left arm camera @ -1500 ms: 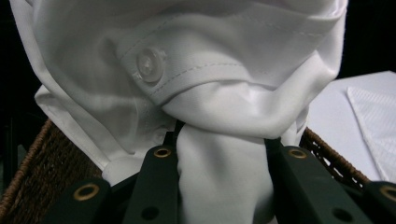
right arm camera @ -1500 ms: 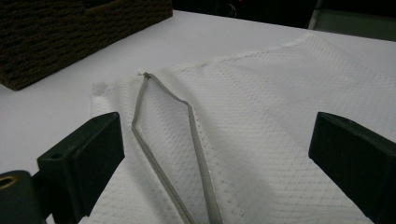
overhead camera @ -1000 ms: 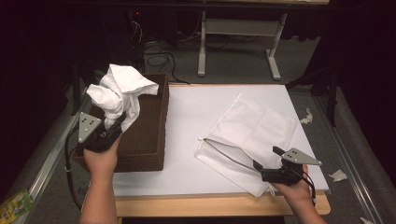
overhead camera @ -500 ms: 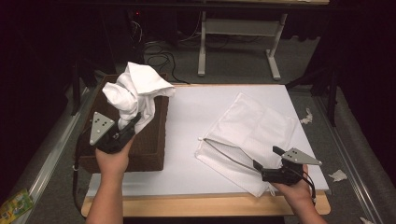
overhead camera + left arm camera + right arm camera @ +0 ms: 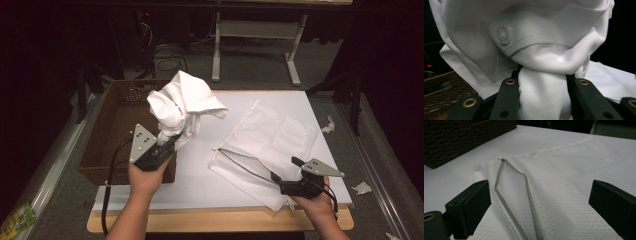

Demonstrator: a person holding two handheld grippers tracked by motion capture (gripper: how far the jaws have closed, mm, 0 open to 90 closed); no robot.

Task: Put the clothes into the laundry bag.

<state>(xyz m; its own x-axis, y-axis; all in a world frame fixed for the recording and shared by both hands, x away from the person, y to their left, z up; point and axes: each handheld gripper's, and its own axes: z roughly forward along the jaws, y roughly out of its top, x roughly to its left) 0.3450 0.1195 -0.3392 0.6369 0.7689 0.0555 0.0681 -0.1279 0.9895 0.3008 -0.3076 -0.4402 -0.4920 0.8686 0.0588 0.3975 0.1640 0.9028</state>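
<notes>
While raised above the near corner of the brown basket (image 5: 107, 130), left gripper (image 5: 167, 142) tilted up and toward the worktop (image 5: 200, 170), jaws clamped on a bunched white shirt (image 5: 182, 107); cloth squeezed between both jaws, a button (image 5: 504, 34) just above them. Shirt held in the air, over the basket's right edge. Right gripper (image 5: 280, 181) low at the near edge, jaws wide apart, around the corner of a flat white mesh bag (image 5: 272, 135), gripping nothing; open zipper (image 5: 511, 195) between the jaws. White worktop, dark room behind, cables on grey floor.
</notes>
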